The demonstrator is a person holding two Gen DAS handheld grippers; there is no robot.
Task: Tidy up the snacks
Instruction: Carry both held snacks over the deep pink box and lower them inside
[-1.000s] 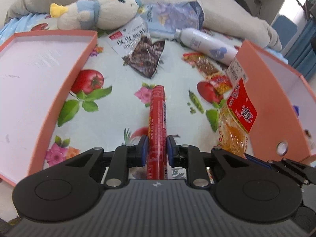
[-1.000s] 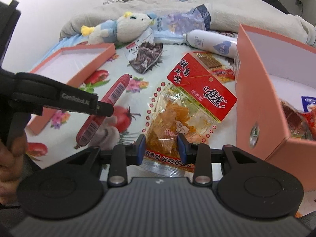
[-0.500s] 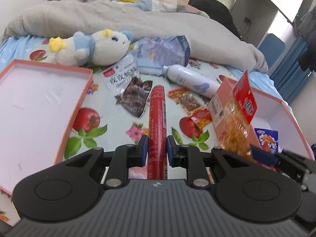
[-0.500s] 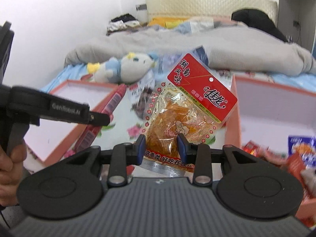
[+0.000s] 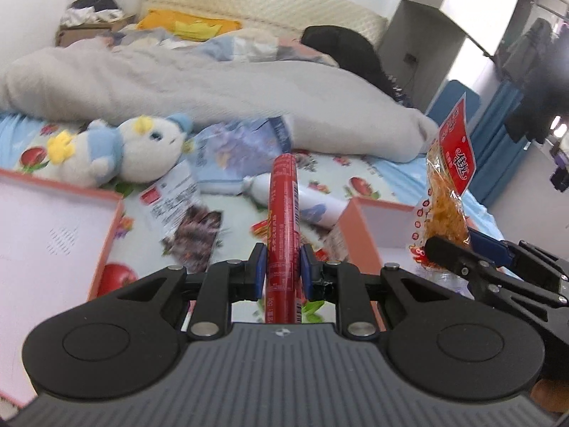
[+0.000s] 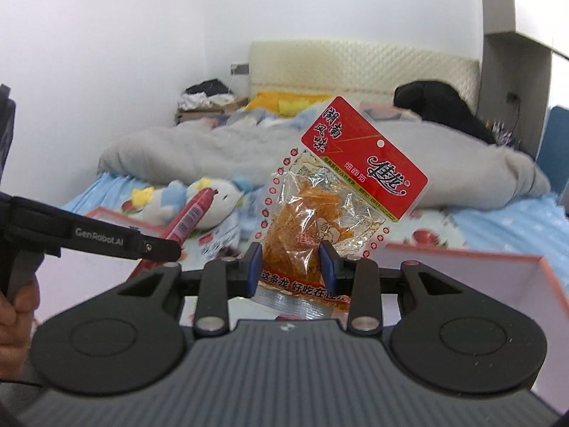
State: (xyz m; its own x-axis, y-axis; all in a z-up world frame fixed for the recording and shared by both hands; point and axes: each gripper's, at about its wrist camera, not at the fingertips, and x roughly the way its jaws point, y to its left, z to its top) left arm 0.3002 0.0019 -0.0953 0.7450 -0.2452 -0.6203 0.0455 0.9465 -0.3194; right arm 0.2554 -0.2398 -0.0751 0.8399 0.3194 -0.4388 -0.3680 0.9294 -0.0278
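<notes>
Box (image 5: 359,220) mostly hidden; L gripper (image 5: 282,272) clamps sausage (image 5: 283,213) pointing away; R gripper (image 6: 291,267) grips upright pouch (image 6: 341,195)

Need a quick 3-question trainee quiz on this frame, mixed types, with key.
1. True or false: the left gripper has its jaws shut on the red sausage stick.
2. What does the right gripper hold? A) white bottle B) red-topped bag of orange spicy strips C) plush toy
3. Fill in: the plush toy lies on the ____ beside the grey blanket.

Key: 1 true. 2 B, the red-topped bag. 3 bed.
</notes>
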